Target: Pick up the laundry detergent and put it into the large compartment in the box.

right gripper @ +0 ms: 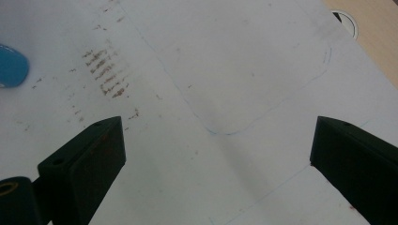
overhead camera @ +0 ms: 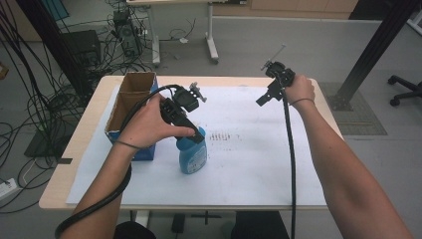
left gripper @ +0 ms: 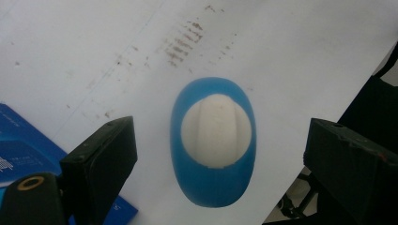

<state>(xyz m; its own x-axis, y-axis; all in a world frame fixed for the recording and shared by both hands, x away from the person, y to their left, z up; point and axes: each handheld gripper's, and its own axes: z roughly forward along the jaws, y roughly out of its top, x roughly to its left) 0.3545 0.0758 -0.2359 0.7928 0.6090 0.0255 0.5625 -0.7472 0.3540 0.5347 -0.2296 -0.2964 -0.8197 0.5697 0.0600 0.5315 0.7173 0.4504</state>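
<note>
Blue plastic with a white cap marks the bottle (overhead camera: 193, 154), which stands upright on the white sheet (overhead camera: 249, 164) covering the table (overhead camera: 54, 191), just right of the cardboard box (overhead camera: 130, 102). The left gripper (overhead camera: 199, 135) is held directly above it, pointing down at the cap. Seen in the left gripper view, the bottle (left gripper: 214, 140) is centred between the two jaws, which are spread wide; a clear gap is left on each side and nothing is touched. The right gripper (overhead camera: 262, 99) is held up over the far right part of the sheet, well apart from the bottle. Its jaws are also spread wide and nothing is gripped; beyond them a smudge of brown marks (right gripper: 105, 75) is seen, with the bottle's blue edge (right gripper: 11, 65) at the far left.
</note>
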